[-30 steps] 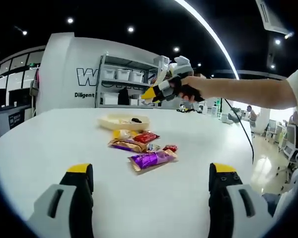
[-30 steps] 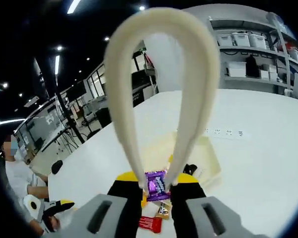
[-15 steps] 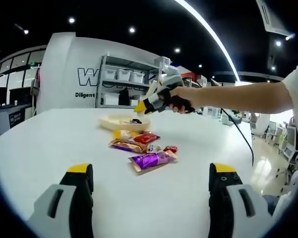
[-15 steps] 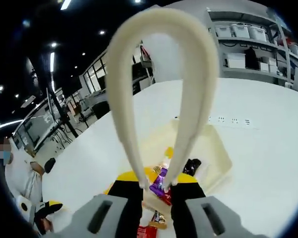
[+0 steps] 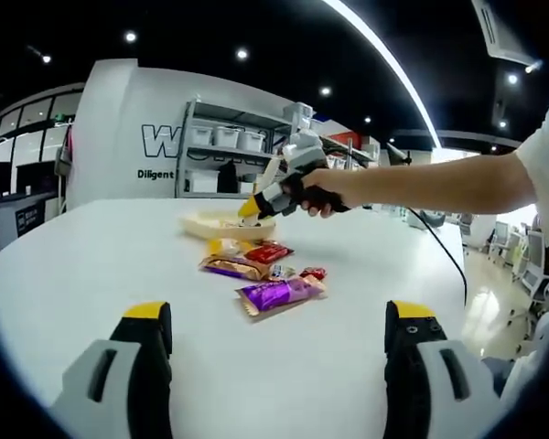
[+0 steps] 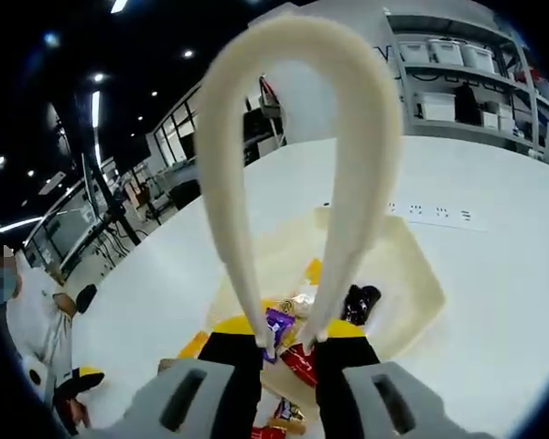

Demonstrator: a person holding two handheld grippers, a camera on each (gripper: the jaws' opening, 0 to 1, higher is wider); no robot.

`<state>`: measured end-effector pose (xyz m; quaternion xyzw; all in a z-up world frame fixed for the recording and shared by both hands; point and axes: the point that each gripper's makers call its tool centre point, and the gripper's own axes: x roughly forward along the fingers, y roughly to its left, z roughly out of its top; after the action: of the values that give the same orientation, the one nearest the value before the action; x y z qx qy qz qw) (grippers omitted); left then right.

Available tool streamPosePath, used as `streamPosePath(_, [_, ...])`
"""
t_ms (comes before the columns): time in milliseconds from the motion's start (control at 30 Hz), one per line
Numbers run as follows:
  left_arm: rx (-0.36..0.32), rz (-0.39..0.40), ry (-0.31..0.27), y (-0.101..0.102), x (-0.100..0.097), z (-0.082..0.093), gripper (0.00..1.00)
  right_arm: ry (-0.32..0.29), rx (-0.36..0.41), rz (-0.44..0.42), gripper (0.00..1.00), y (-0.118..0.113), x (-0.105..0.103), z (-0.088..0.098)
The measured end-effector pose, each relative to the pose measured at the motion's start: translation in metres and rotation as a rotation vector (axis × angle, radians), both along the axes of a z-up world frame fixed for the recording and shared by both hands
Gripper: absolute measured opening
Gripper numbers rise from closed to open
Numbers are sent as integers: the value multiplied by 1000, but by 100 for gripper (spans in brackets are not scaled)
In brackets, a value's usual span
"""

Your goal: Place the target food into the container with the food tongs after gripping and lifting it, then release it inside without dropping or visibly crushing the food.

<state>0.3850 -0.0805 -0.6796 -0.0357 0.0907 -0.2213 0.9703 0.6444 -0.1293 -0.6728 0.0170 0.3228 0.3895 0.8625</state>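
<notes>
My right gripper (image 6: 288,329) is shut on cream food tongs (image 6: 297,55), whose two arms run down between its jaws. The tong tips pinch a small purple-wrapped sweet (image 6: 276,322) just above the near edge of a cream tray (image 6: 412,274), which holds a dark piece (image 6: 359,302) and a yellow one. In the left gripper view a hand holds that right gripper (image 5: 279,187) low over the tray (image 5: 215,226). My left gripper (image 5: 279,315) stands open near the table's front, with nothing between its fingers.
Loose wrapped snacks lie on the white table in front of the tray: a purple packet (image 5: 279,294), a red packet (image 5: 268,253) and a gold one (image 5: 233,268). Shelving with white bins (image 5: 224,137) stands behind. A seated person (image 6: 27,329) is at the far left.
The right gripper with the tongs and the purple sweet has come down and forward over the tray's edge. The left gripper has stayed still.
</notes>
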Motion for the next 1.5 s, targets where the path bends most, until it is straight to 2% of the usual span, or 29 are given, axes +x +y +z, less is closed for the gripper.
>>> streamPosePath(133, [0, -2, 1, 0, 0, 0, 95, -14, -13, 2, 14, -4, -2, 3])
streamPosePath(200, [-2, -5, 2, -1, 0, 0, 95, 5, 14, 0, 13, -3, -7, 9])
streamPosePath(267, [-7, -6, 4, -1, 0, 0, 95, -15, 20, 7, 13, -2, -12, 17])
streamPosePath(400, [-8, -9, 6, -1, 0, 0, 95, -65, -19, 35, 14, -3, -20, 28])
streamPosePath(733, [-10, -15, 23, -1, 0, -3, 95, -104, -7, 55, 15, -14, -47, 54])
streamPosePath(900, [-4, -15, 27, -1, 1, -4, 95, -124, -4, 65, 15, -24, -64, 60])
streamPosePath(1067, [16, -19, 18, -3, 0, -4, 95, -107, 13, 86, 17, -36, -81, 58])
streamPosePath(1200, [2, -10, 8, -1, 0, -2, 95, -90, 11, 93, 15, -47, -92, 51])
streamPosePath(1267, [-5, -8, 7, 0, 0, -1, 95, -65, 14, 88, 14, -53, -95, 48])
streamPosePath(1500, [-7, -12, 9, 0, 0, -1, 95, -40, 33, 65, 15, -66, -107, 43])
